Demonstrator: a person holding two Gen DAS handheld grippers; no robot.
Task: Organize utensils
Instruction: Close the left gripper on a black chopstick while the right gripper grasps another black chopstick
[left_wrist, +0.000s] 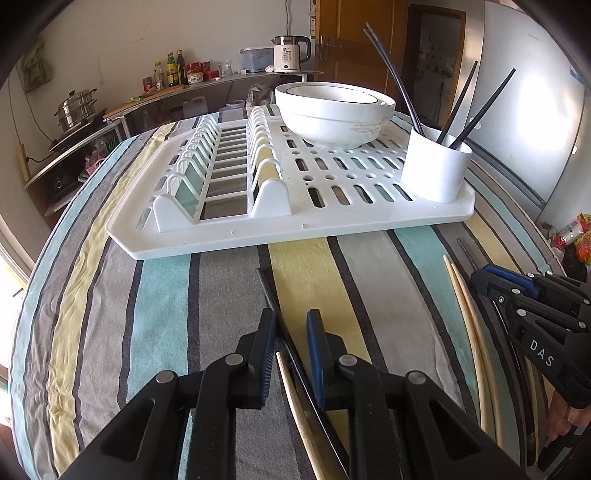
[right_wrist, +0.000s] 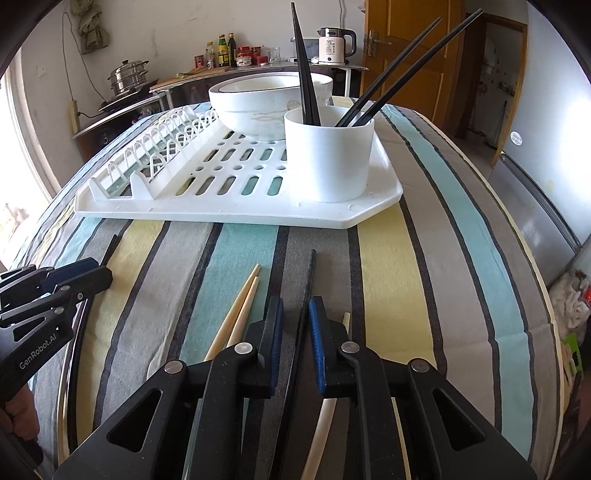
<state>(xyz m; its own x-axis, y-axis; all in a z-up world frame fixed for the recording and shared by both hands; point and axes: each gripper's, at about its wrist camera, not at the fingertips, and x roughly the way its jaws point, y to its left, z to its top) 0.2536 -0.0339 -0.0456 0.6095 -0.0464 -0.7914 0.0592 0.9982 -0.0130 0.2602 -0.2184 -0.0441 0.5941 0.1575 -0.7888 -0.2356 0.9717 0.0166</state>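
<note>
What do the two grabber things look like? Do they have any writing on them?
Both are black plastic with round silver pins at the joints and two flat fingers lined with ribbed blue pads. Seen from the side, the right gripper has white letters reading DAS, and the left gripper reads GenRobot.AI. No cables or sleeves show.

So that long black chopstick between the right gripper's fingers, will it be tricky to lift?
Probably a little. The black chopstick looks thin, straight and stiff, so it should not droop. Its smooth finish may let it slip or pivot in the right gripper, which holds it away from its far end. It likely weighs very little.
</note>
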